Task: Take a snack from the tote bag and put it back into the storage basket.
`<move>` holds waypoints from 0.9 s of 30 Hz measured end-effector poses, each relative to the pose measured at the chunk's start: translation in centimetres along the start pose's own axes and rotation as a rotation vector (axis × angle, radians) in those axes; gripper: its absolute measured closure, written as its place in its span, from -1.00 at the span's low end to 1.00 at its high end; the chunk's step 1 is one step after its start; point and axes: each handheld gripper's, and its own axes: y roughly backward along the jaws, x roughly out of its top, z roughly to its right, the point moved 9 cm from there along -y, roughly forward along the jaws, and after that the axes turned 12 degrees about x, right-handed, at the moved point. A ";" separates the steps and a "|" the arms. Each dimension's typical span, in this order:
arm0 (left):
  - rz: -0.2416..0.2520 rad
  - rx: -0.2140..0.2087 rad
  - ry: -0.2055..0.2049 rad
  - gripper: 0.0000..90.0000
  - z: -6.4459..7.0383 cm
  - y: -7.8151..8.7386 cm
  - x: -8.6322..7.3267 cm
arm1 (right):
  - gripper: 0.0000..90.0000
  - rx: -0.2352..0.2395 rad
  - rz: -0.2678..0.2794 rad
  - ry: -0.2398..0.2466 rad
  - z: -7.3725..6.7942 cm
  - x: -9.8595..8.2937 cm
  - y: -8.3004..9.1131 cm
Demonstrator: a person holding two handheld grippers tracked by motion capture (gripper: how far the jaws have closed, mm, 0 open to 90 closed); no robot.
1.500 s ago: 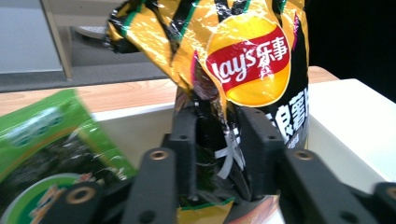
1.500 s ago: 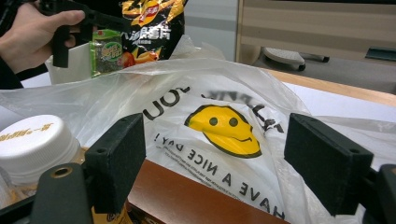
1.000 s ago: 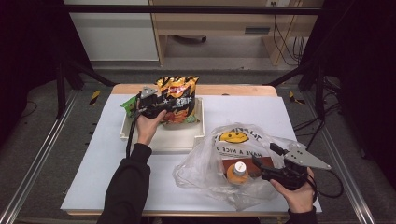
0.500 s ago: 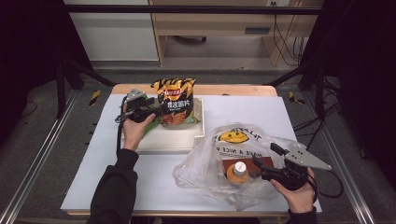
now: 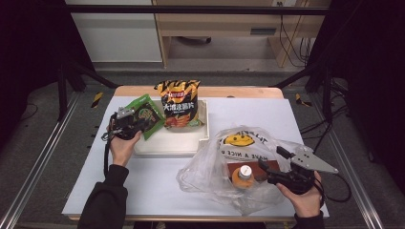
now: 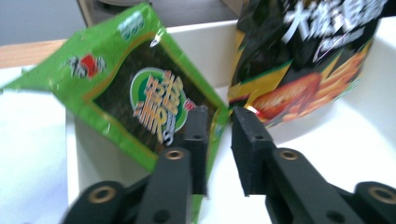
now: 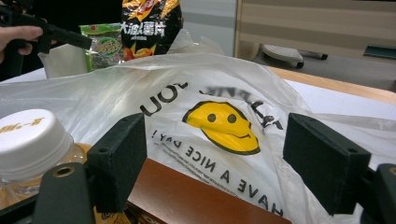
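Note:
A green seaweed snack packet (image 5: 145, 113) (image 6: 140, 93) tilts up at the left end of the white tray (image 5: 167, 141). My left gripper (image 5: 137, 125) (image 6: 217, 140) is shut on its lower corner. An orange-and-black chips bag (image 5: 177, 102) (image 6: 303, 60) stands in the tray just right of it. My right gripper (image 5: 271, 160) (image 7: 224, 158) is open wide at the mouth of a clear smiley-face plastic bag (image 5: 239, 143) (image 7: 210, 116). Inside the bag are a white-capped bottle (image 5: 243, 174) (image 7: 28, 135) and a brown box (image 7: 187, 196).
White paper covers the table (image 5: 95, 181), with bare room at the front left. Metal rails run along both sides. The left gripper (image 7: 65, 37) and the chips bag (image 7: 149, 23) appear far off in the right gripper view.
My left gripper has moved left and toward the person, away from the chips bag. The green packet now stands tilted up in its jaws. The right gripper has stayed put.

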 end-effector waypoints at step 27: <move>-0.181 0.309 -0.080 0.81 0.2 -3.3 -2.6 | -0.50 0.002 0.000 0.003 0.0 0.0 0.0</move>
